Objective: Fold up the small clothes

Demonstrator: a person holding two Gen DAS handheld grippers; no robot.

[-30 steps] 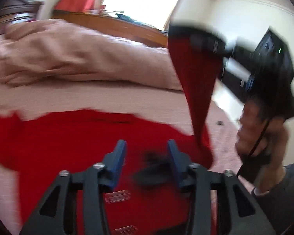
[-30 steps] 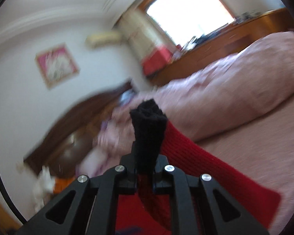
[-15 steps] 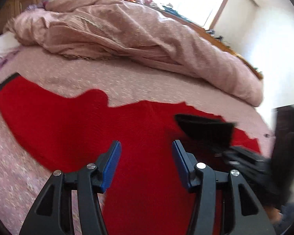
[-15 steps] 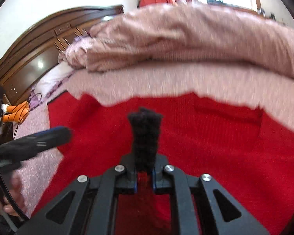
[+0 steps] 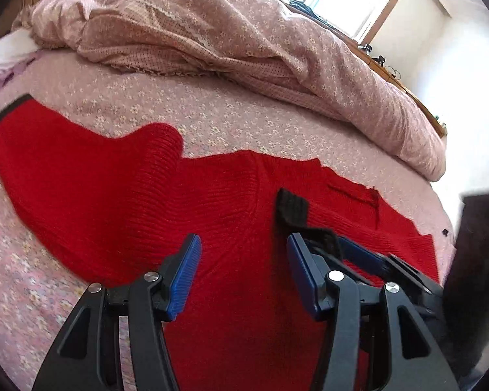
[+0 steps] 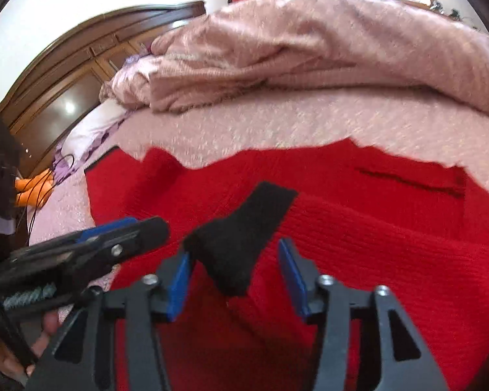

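A red sweater [image 5: 120, 202] lies spread across the bed [image 5: 212, 120], filling the lower middle of the frame. The left tongs [image 5: 243, 260] stand apart, empty, over it. The right tongs [image 6: 234, 270] are opening around its black cuff [image 6: 244, 234], pads clear.

Lots of free bed [image 5: 244, 120] ahead of both grippers' fingers, up to big lumpy blanket [image 5: 244, 32]. Right gripper [image 5: 348, 254] sits just right of left gripper [image 5: 243, 270] fingers, blocking that side.
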